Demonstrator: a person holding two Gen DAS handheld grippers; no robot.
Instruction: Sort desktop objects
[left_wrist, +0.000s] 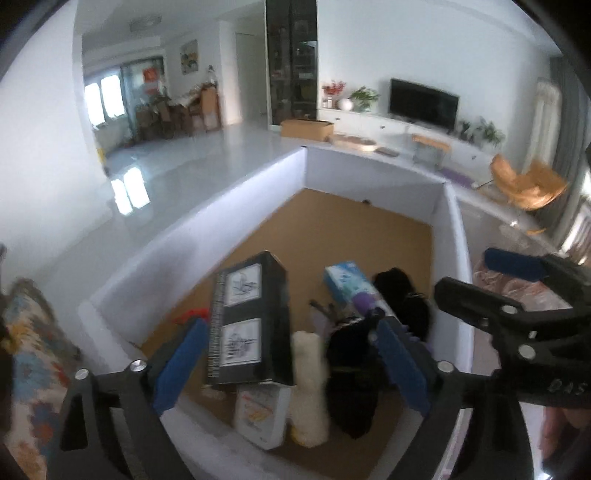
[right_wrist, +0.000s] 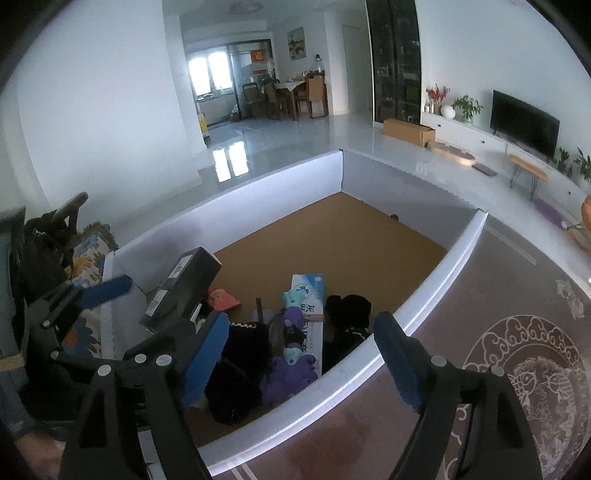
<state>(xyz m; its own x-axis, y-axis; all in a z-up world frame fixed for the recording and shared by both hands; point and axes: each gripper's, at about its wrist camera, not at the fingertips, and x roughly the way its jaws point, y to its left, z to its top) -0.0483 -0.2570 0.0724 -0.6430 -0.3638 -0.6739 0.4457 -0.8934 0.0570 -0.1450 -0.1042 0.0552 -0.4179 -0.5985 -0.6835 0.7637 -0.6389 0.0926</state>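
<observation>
A white-walled bin (left_wrist: 236, 206) with a brown cardboard floor holds the sorted things. A black box with two white pictures (left_wrist: 251, 317) stands tilted in it, blurred, between the blue pads of my left gripper (left_wrist: 291, 363); the pads stand wide and do not press on it. Beside it are a cream plush roll (left_wrist: 310, 384), a white box (left_wrist: 258, 413), black fabric (left_wrist: 354, 369) and a blue-white carton (left_wrist: 347, 280). My right gripper (right_wrist: 303, 356) hangs open over the bin's near wall (right_wrist: 354, 373), above a purple toy (right_wrist: 291, 365). The black box (right_wrist: 184, 284) leans at its left.
A small red item (right_wrist: 221, 299) lies on the bin floor, whose far half (right_wrist: 332, 236) is bare cardboard. A patterned cushion (left_wrist: 29, 350) lies left of the bin. A brown carpet with a round white motif (right_wrist: 517, 387) spreads to the right.
</observation>
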